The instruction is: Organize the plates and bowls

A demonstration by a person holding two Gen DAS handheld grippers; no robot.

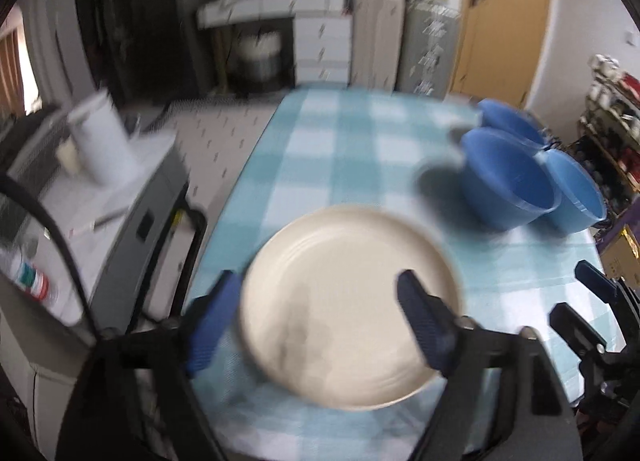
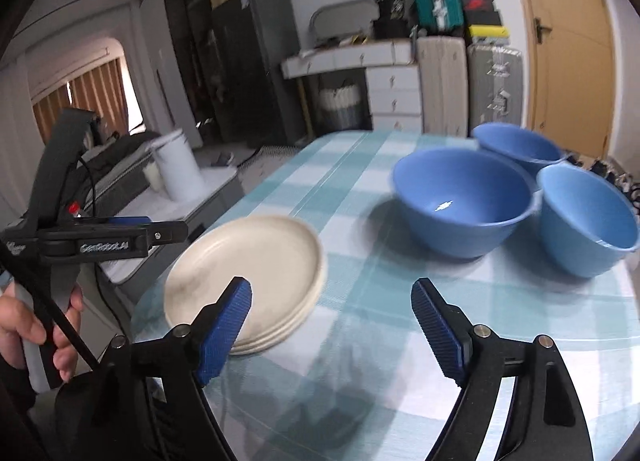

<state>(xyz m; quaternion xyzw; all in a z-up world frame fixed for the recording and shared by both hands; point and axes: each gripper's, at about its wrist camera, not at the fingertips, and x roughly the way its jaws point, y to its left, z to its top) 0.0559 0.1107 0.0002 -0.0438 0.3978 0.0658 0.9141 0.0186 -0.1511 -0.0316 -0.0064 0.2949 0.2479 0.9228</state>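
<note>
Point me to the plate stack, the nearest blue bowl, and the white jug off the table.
plate stack (image 2: 244, 273), right wrist view, top plate's face.
nearest blue bowl (image 2: 464, 201), right wrist view, inside wall.
white jug (image 2: 180, 169), right wrist view, its side.

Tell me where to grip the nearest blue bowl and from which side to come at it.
Take the nearest blue bowl by its rim, one finger inside and one outside. It stands upright and too wide to span. Come from above at the near left edge: the other two bowls crowd its right and far sides.
</note>
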